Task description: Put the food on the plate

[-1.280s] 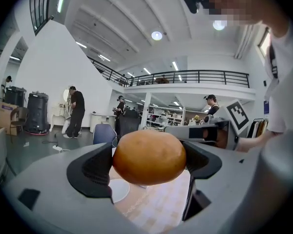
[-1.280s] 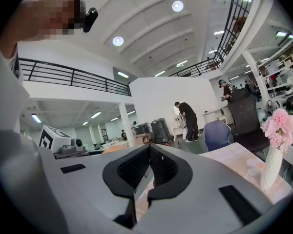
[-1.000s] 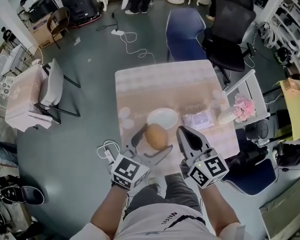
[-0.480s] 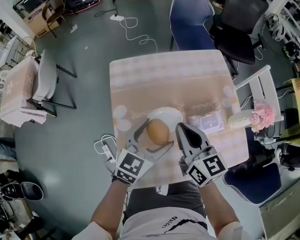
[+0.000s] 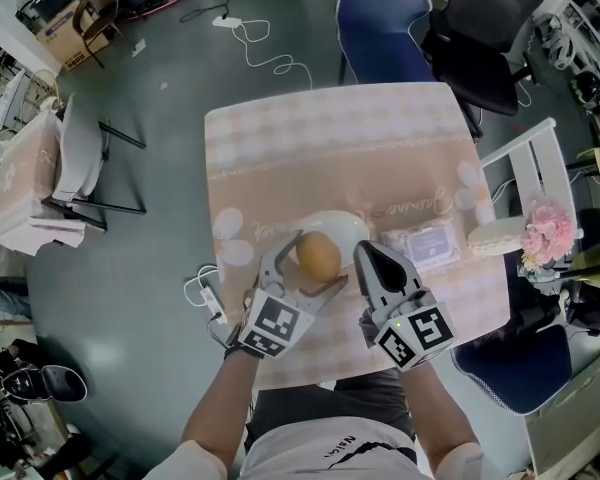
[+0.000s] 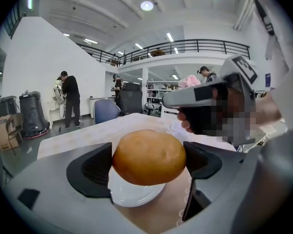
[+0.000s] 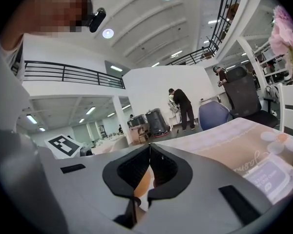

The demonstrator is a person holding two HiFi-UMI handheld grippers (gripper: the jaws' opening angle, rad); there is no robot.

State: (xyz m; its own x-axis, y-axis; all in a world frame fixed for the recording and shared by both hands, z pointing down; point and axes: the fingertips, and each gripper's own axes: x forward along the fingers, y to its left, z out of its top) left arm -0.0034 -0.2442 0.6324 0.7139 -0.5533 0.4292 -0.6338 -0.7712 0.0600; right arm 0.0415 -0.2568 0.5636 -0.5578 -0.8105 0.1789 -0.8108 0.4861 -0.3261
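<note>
A round golden-brown bun (image 5: 319,256) (image 6: 149,156) hangs between the jaws of my left gripper (image 5: 306,263) (image 6: 147,162), which is shut on it. The bun is just above the near edge of a white plate (image 5: 342,228) (image 6: 135,195) on the small square table (image 5: 280,158). My right gripper (image 5: 378,264) (image 7: 150,168) stands close to the right of the bun with its jaws shut together and nothing in them. In the right gripper view a sliver of the bun shows through the gap under the jaws.
Right of the plate lie a clear packet (image 5: 427,245), a pale oval dish (image 5: 493,236) and pink flowers (image 5: 546,238). A blue chair (image 5: 382,28) and a black office chair (image 5: 485,48) stand at the table's far side. A white cable (image 5: 205,293) lies on the floor.
My left gripper has carried the bun forward, from short of the plate to over its near edge. The right gripper has moved forward alongside and stays shut.
</note>
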